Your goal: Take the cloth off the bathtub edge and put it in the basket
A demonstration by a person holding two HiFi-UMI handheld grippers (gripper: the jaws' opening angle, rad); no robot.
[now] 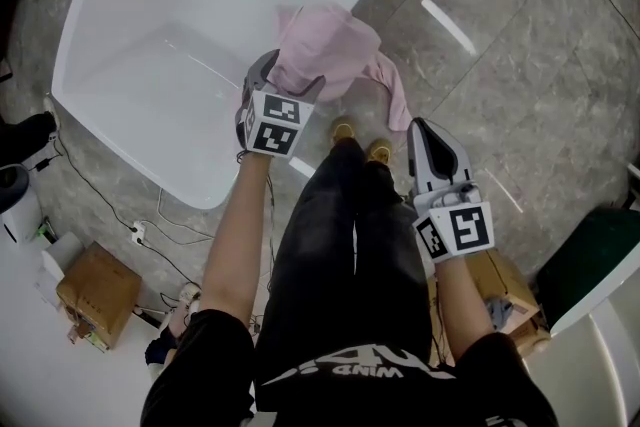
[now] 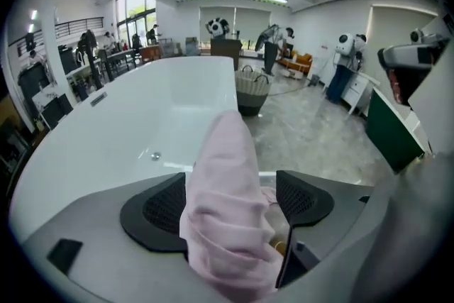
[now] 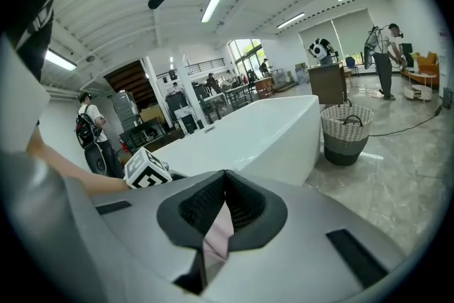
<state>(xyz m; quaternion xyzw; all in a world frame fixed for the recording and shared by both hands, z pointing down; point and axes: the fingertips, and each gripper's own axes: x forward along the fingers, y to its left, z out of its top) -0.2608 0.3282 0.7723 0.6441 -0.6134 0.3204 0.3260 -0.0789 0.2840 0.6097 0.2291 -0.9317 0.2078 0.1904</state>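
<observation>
A pink cloth (image 1: 335, 45) lies draped over the white bathtub's (image 1: 150, 65) near rim, one end hanging down the outside. My left gripper (image 1: 290, 75) points down over it, open, with a raised fold of the cloth (image 2: 223, 181) between its wide-set pads, which are not pressing on it. My right gripper (image 1: 420, 130) hovers beside the hanging end with its jaws shut tip to tip (image 3: 225, 177); a sliver of pink shows through the slit behind them. The wicker basket (image 2: 252, 89) (image 3: 342, 133) stands on the floor past the tub's far end.
The person's legs (image 1: 350, 215) stand close to the tub. Cardboard boxes (image 1: 98, 293) and cables lie on the floor at lower left, a dark green unit (image 1: 590, 255) at right. People (image 3: 92, 128) and furniture stand in the background.
</observation>
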